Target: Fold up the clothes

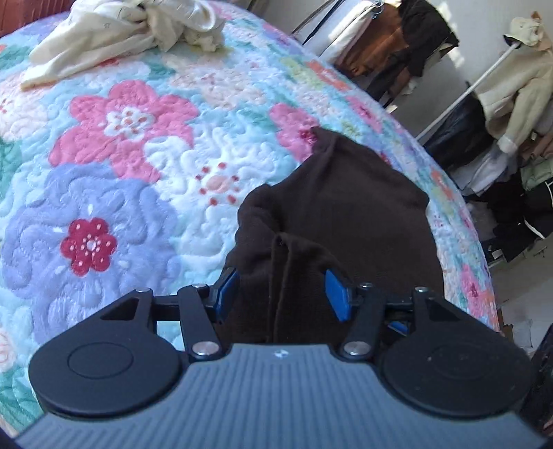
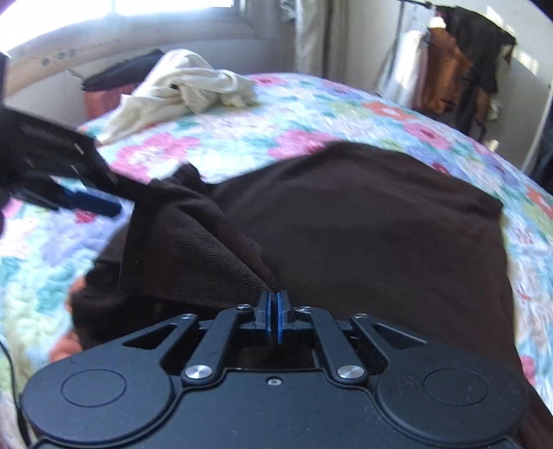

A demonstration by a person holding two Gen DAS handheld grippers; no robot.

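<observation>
Daylight glares from the window (image 2: 145, 5); the quilt (image 2: 345, 114) smears with motion blur, and fisheye distortion bends the edges.

dark brown garment (image 2: 363, 214) spread half-folded on quilt, cream garment (image 2: 183, 89) crumpled beyond

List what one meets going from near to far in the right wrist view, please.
Right gripper, shut on the brown garment → floral quilt → cream clothes → window.
</observation>
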